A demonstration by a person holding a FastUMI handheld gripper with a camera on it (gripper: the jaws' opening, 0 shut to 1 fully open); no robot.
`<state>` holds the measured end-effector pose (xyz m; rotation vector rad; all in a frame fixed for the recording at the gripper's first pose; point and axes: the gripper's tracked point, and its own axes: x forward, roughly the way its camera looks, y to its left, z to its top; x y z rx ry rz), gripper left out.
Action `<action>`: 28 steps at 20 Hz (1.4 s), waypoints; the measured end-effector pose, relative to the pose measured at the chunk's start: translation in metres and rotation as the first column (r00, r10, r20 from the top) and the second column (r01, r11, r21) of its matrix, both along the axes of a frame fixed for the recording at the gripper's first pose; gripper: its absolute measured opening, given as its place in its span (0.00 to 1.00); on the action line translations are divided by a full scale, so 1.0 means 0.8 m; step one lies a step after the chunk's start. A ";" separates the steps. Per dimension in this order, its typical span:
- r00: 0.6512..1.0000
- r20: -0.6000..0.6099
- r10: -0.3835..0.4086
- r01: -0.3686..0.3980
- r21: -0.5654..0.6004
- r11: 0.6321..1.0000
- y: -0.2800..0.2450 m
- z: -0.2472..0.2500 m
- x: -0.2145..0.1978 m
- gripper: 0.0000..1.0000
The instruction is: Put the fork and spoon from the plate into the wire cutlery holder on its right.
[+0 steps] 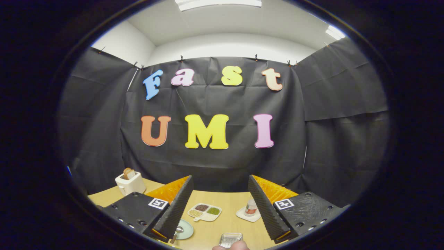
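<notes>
Green plate, spoon at seven o'clock; claw wide open, empty: lower it, straddle the handle squarely.

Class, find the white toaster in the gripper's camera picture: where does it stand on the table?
The toaster stands at the table's far edge against the black cloth wall, beyond and outside the open gripper's left-hand finger, with bread in its slot.

Hand-held gripper with ribbed black fingers, orange backing, black screw-studded mounts with square markers.
</notes>
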<state>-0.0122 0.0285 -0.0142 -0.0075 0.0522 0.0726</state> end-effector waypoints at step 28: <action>0.700 -0.710 0.085 -0.184 -0.065 0.981 0.172 -0.331 -0.032 0.96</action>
